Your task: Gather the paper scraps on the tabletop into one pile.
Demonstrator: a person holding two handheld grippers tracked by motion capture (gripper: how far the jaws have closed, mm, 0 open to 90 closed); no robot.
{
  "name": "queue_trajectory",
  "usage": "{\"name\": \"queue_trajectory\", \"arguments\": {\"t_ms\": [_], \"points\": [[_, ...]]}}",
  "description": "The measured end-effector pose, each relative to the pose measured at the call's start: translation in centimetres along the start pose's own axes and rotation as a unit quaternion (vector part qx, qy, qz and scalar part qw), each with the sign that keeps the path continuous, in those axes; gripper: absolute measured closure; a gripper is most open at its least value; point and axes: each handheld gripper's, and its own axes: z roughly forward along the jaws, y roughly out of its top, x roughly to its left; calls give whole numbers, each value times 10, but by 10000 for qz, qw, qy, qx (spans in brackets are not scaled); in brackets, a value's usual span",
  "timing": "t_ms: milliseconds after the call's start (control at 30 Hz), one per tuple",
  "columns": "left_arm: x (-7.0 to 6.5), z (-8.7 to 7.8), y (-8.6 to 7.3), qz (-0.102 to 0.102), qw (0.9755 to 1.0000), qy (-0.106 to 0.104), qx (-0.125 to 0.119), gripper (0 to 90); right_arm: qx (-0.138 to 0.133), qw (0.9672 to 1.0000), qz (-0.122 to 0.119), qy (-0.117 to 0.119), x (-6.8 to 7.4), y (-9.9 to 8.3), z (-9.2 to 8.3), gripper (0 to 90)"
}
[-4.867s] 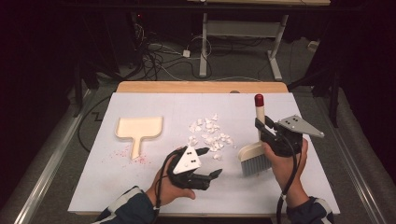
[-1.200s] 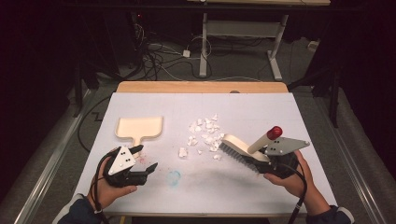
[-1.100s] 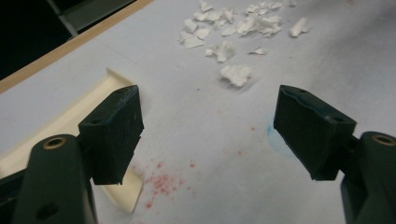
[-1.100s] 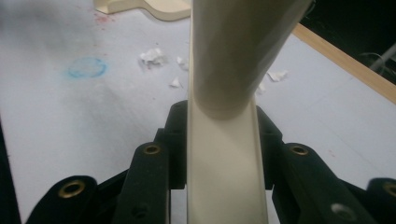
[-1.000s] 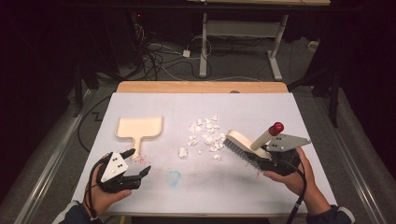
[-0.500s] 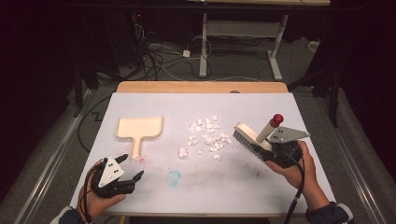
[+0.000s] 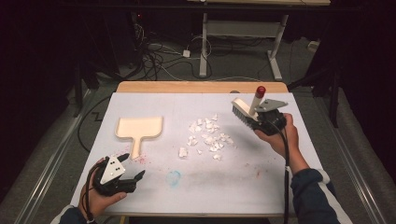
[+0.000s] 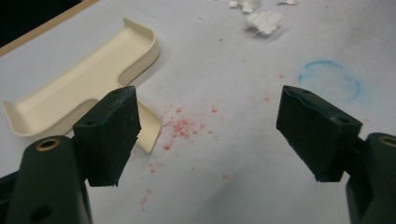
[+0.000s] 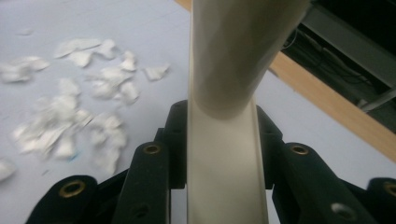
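Looking down from the high view, the right gripper (image 7: 261,120) clamps a brush (image 7: 247,112) at the table's (image 7: 280,186) far right, beyond the paper scraps (image 7: 208,135), while the left gripper (image 7: 123,175) sits near left. In the left gripper view its jaws gape empty by the dustpan (image 8: 79,93). In the right gripper view the jaws pinch the brush handle (image 9: 226,154).

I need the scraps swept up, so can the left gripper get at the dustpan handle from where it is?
Probably yes. The left gripper is open and aimed toward the dustpan, whose handle end lies just ahead of one jaw, with bare table between.
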Motion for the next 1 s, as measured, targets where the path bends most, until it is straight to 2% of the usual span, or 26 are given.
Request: {"name": "queue_trajectory", "arguments": {"t_ms": [67,133,200,267,333,400,500,633,700,833,1000], "points": [[0,2,1,80,10000,15,-42,206,39,10000,-60,-5,0,8,15,674],[-1,3,0,30,10000,-29,39,206,49,9999,-132,-59,2,14,29,674],[-1,6,-2,40,9999,32,165,206,117,9996,-236,-134,4,20,44,674],[1,7,-2,-54,9998,30,171,206,187,9993,-287,-138,5,24,58,674],[1,6,-1,-47,9999,31,159,206,257,9991,-296,-147,6,29,70,674],[0,5,0,-36,9999,59,108,206,263,9990,-311,-174,7,33,81,674],[-3,7,0,-38,9997,117,223,206,350,9984,-355,-257,9,37,95,674],[-8,6,1,29,9998,31,204,207,375,9981,-404,-277,16,39,107,674],[-9,7,1,104,9998,3,173,207,321,9983,-439,-230,23,41,111,674],[-11,9,0,-30,9996,-95,269,206,300,9975,-639,-77,40,44,116,674],[-16,9,4,123,9997,-108,205,206,25,9956,-858,372,55,47,114,673]]}}
